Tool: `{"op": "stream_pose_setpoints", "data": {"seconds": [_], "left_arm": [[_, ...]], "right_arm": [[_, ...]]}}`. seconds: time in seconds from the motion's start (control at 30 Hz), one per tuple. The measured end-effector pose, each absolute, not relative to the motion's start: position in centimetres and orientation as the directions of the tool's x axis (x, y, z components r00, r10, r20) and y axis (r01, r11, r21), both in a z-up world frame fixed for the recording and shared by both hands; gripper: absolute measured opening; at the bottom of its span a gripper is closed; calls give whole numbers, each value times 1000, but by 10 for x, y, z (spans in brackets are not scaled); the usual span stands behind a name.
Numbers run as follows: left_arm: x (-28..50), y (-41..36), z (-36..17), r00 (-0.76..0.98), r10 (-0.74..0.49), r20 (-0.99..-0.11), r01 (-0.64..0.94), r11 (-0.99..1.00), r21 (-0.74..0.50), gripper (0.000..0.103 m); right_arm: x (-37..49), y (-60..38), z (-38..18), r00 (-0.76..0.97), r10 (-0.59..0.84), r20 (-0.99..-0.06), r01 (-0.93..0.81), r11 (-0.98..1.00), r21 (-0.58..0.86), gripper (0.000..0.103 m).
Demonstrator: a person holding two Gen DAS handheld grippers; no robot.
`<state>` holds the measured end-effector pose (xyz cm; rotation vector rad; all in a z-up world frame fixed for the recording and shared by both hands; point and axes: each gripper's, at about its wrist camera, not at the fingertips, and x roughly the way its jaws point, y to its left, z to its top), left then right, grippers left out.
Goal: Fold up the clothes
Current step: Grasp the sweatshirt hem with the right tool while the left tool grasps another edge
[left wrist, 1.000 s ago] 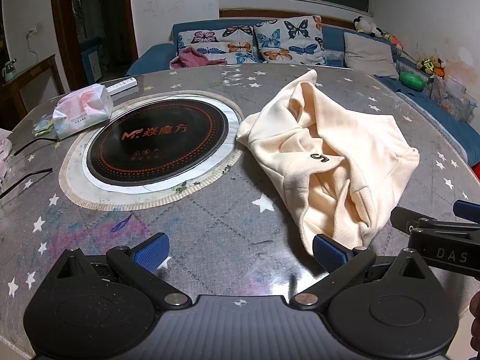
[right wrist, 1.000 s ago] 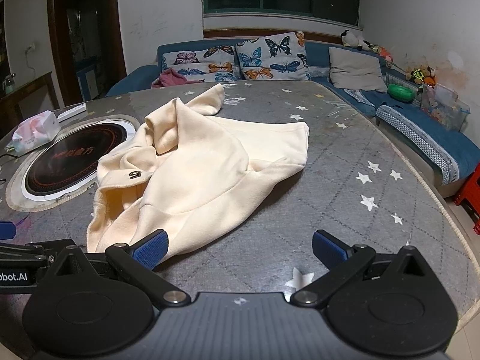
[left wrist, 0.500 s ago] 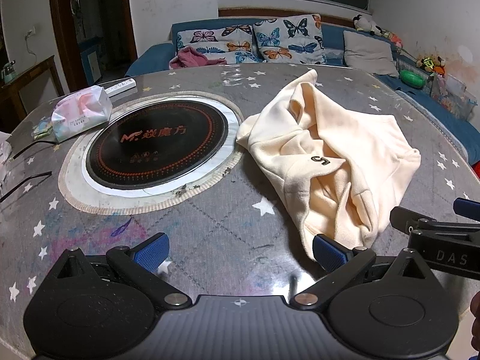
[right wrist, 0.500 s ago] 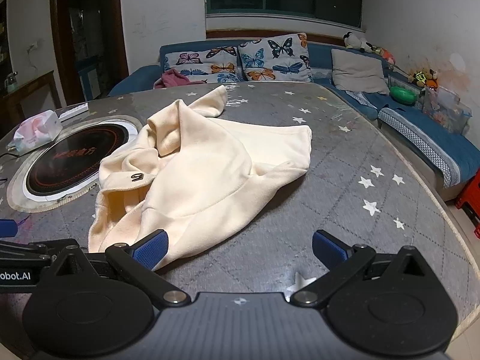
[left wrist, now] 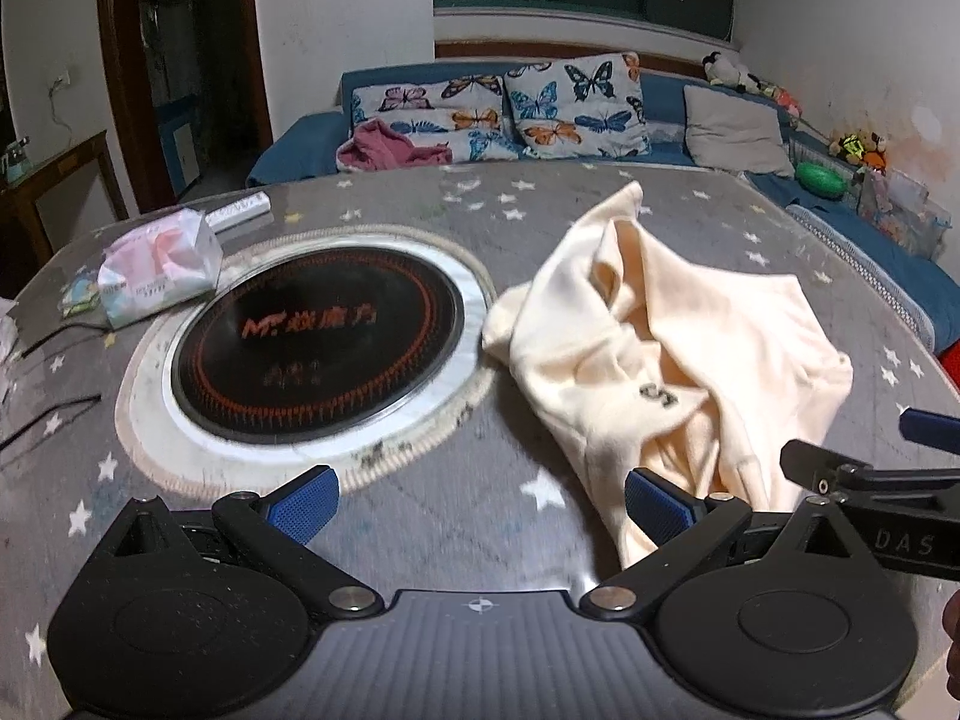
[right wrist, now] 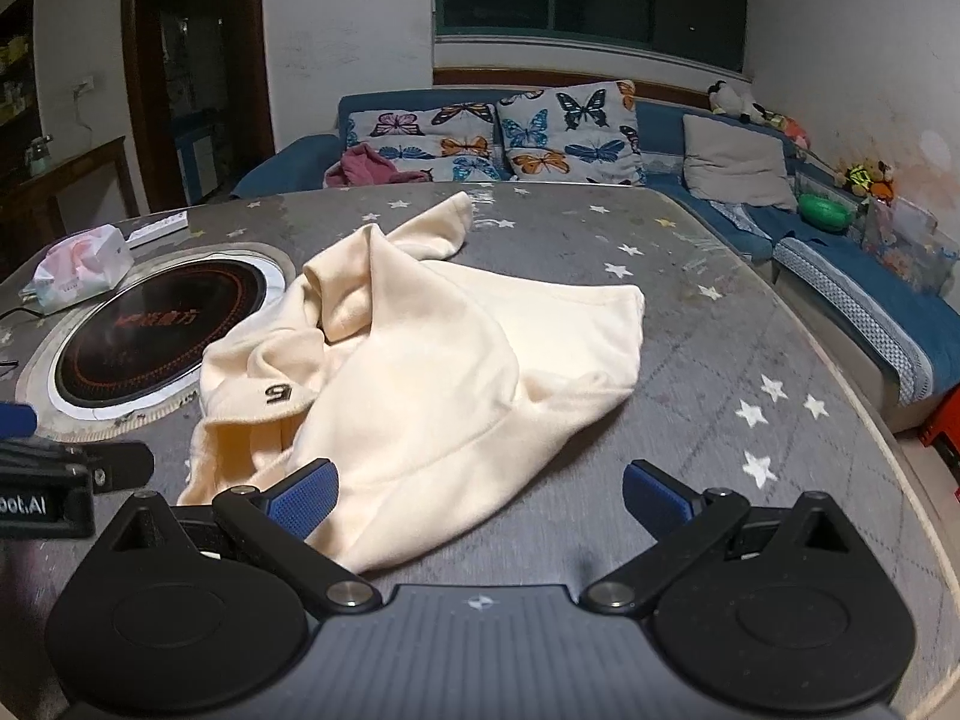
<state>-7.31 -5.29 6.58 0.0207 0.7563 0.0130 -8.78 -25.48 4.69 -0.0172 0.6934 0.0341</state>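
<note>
— Round black induction hob (left wrist: 318, 354) with red lettering, sunk into the grey star-printed tabletop (left wrist: 420, 516), left of centre.
— Beside it, further left: soft pink-and-white tissue pack (left wrist: 159, 267), then a white remote (left wrist: 237, 211) just beyond.
— At the far side: blue sofa (right wrist: 690, 114) with butterfly-print cushions (right wrist: 567, 135), one plain grey cushion (right wrist: 735, 163), crumpled pink cloth (right wrist: 363, 163).

I see a cream garment (right wrist: 420, 372) marked with a black numeral on the grey, white-starred table (right wrist: 720, 324). Butterfly-print cushions (right wrist: 510, 132) line the blue sofa (right wrist: 870, 276) at upper centre.
</note>
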Motion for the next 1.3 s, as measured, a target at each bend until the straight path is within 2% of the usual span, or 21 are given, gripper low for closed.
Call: {"op": "stream_pose_setpoints", "data": {"seconds": [0.1,0.23,0.5,0.73,0.93,1.0,1.1,1.2,1.3], "left_arm": [[-64,-52,71,741,15,-671,5,1000,28,102],[-47,-51,75,750,7,-661,20,999,33,97],[-14,-45,78,755,16,-655,13,999,39,88],[17,-35,79,754,5,-657,14,1000,24,87],[44,-31,79,751,-1,-661,17,1000,18,88],[50,-31,78,748,-5,-664,18,1000,12,89],[57,-32,76,746,-13,-666,26,1000,10,90],[64,-36,74,745,-23,-667,38,999,8,91],[71,-44,72,747,-55,-663,68,998,-6,91]], "right_arm": [[-78,-258,49,765,48,-642,-51,999,14,97],[-64,-261,54,768,72,-637,-76,997,21,92],[-19,-259,67,773,130,-621,-157,987,11,74],[40,-251,69,747,212,-630,-242,970,39,63],[81,-242,54,700,260,-665,-298,953,59,46],[92,-241,45,682,264,-682,-301,951,68,27],[90,-246,42,682,264,-682,-296,952,73,10],[74,-258,50,728,244,-641,-273,960,55,6],[55,-278,62,775,195,-601,-215,976,39,5]]}}
